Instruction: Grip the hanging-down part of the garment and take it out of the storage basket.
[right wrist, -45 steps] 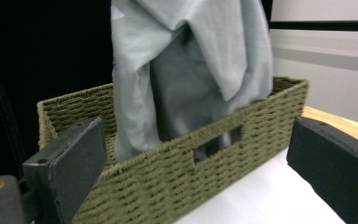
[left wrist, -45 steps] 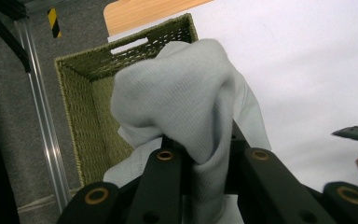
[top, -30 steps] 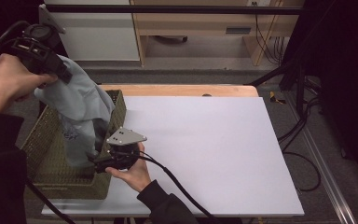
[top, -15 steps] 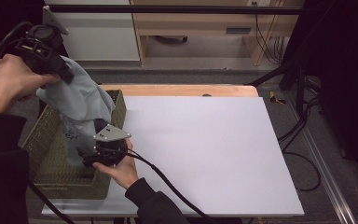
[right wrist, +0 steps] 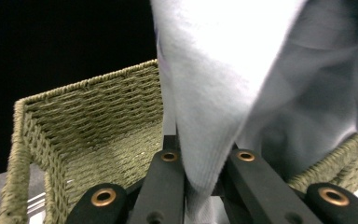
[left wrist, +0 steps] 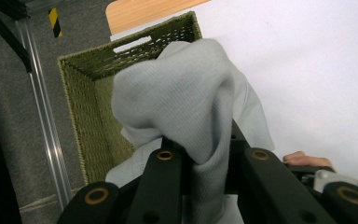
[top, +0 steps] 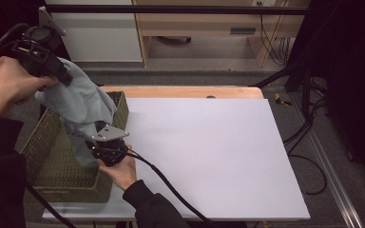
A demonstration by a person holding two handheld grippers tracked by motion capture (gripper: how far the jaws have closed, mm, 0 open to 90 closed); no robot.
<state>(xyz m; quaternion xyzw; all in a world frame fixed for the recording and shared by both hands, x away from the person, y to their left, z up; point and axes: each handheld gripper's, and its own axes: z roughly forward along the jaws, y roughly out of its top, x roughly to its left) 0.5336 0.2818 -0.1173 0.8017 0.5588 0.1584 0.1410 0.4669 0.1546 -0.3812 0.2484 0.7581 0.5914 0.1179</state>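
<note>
Grey cloth strung between two tongs above the basket

The left tongs (top: 59,71) pinch the grey cloth (top: 83,107) high over the woven basket (top: 40,147) at the table's (top: 218,152) left edge; the right tongs (top: 94,145) clamp its lower end, so it hangs steeply.

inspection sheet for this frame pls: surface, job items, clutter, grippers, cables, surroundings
Surface: white table top, bare; wooden edge at the far side.
Job's things: light grey cloth held up over the green woven basket, which stands at the table's left edge.
Clutter: nothing seen.
Grippers: left gripper shut on the cloth, raised; right gripper shut on the cloth lower down, at the basket's rim.
Cables: black cable trails from the right gripper across the table's near edge.
Surroundings: grey floor, wooden furniture behind, loose wires at the right.
</note>
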